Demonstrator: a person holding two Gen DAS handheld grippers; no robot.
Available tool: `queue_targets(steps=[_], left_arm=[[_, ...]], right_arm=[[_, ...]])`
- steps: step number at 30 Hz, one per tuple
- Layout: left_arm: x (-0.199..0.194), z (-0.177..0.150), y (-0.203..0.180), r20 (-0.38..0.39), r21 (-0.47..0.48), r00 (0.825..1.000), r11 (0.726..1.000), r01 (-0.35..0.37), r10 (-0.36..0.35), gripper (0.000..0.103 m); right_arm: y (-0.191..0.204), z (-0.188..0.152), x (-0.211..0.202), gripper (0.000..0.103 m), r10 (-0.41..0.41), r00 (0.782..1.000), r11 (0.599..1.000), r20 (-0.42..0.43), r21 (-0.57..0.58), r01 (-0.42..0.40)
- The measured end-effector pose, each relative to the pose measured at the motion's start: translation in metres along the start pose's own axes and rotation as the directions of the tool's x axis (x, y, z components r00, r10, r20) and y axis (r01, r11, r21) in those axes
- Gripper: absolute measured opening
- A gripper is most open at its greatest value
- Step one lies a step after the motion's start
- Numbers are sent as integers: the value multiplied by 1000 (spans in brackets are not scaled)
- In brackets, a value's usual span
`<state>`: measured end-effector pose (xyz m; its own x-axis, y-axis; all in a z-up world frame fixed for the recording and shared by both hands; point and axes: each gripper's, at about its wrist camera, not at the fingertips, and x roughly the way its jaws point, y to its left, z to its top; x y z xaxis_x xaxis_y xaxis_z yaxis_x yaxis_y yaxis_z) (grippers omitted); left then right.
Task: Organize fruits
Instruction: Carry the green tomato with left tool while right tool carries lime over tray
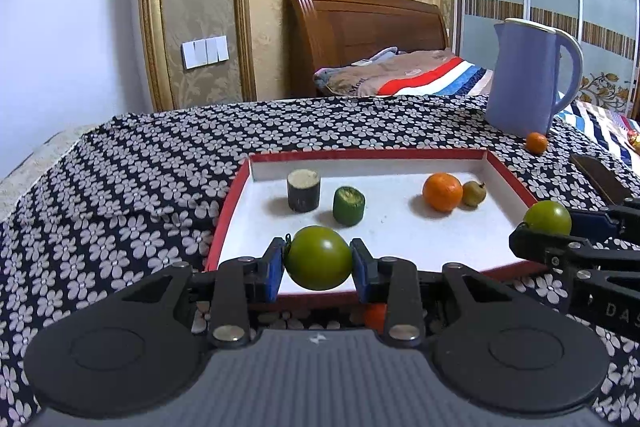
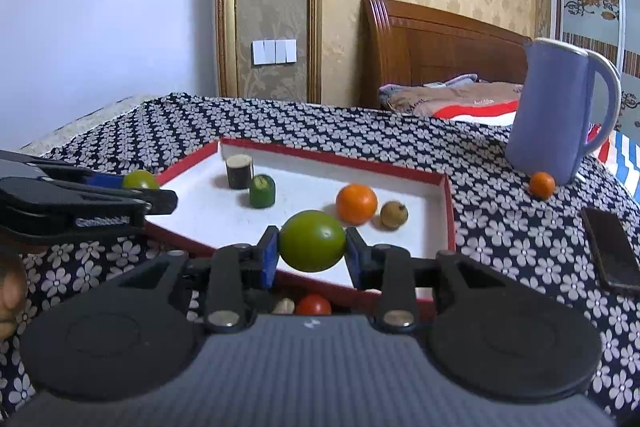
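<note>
Green round fruit [image 1: 318, 258] clamped in left gripper [image 1: 318, 263], second green fruit [image 2: 312, 246] in right gripper [image 2: 312, 253]; both hung over red-rimmed white tray's [image 2: 448, 203] near edge. Carry step; next: lower, release inside w/o rolling.

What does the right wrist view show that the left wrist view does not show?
Only the right wrist view: a pale, garlic-like lump beside the red fruit under the right gripper.

Only the left wrist view: a shiny gold object at the right edge.

Both: two grippers each holding a green fruit, the tray, the orange, the blue jug.
</note>
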<state>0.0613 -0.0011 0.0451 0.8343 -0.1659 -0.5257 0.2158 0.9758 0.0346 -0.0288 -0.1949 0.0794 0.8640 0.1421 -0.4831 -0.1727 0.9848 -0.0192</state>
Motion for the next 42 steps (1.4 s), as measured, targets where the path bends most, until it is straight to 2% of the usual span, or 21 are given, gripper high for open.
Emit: queue_targets(steps=[15,31,42], left_arm=[[15,15,-9,-4,28,1000,999,-25,25,34],[59,41,-9,-35,26,998,998,-54,54,34],[85,48,-12,-62,31,996,997,-67,69,34]], right_arm=[[0,12,11,33,4,1000,1000,1,-7,-4],[-15,30,41,33,-20,1000,1000,-21,-20,19],[-14,34,57,33,-15,999,1000,-39,-16,14]])
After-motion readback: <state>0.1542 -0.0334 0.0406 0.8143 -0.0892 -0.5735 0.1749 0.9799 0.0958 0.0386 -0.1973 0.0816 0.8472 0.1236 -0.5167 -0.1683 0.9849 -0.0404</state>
